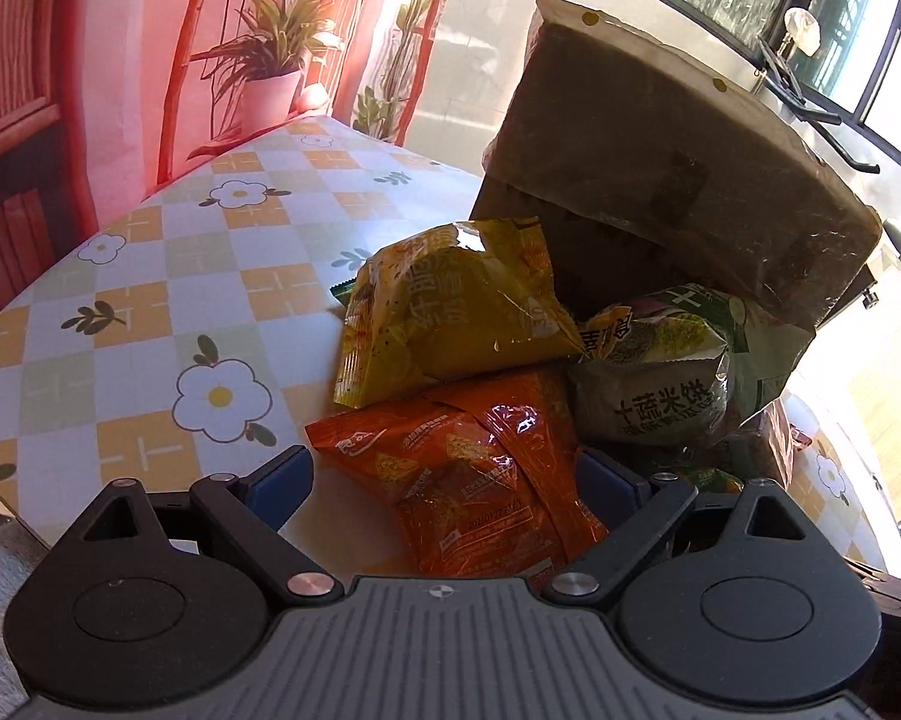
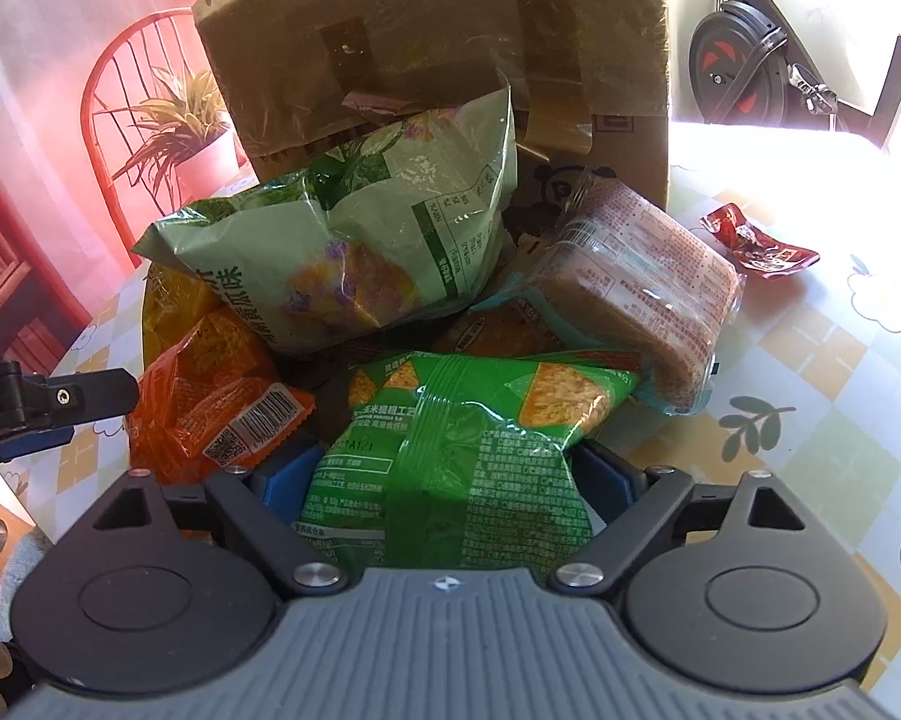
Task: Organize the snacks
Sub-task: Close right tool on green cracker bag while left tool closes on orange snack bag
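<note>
I see a counter (image 1: 150, 312) under a flower-checked cloth, a red chair (image 1: 210, 60) and potted plant (image 1: 270, 66) behind it, and an exercise bike (image 2: 750, 54) by the bright window. My left gripper (image 1: 444, 480) has its jaws apart around the orange bag (image 1: 468, 480). My right gripper (image 2: 444, 474) is clamped on the green bag (image 2: 468, 450), before the box (image 2: 450, 30).

Counting across both views: 2 hand-held grippers, the left (image 1: 444, 480) and the right (image 2: 444, 468). 1 cardboard box (image 2: 438, 30). 6 snack packets: 1 orange (image 1: 468, 480), 1 yellow (image 1: 450, 312), 1 pale green (image 2: 354, 228), 1 bright green (image 2: 462, 438), 1 clear-wrapped brown (image 2: 648, 282), 1 small red (image 2: 756, 240). 1 potted plant (image 1: 270, 60). 1 desk (image 1: 150, 276).
</note>
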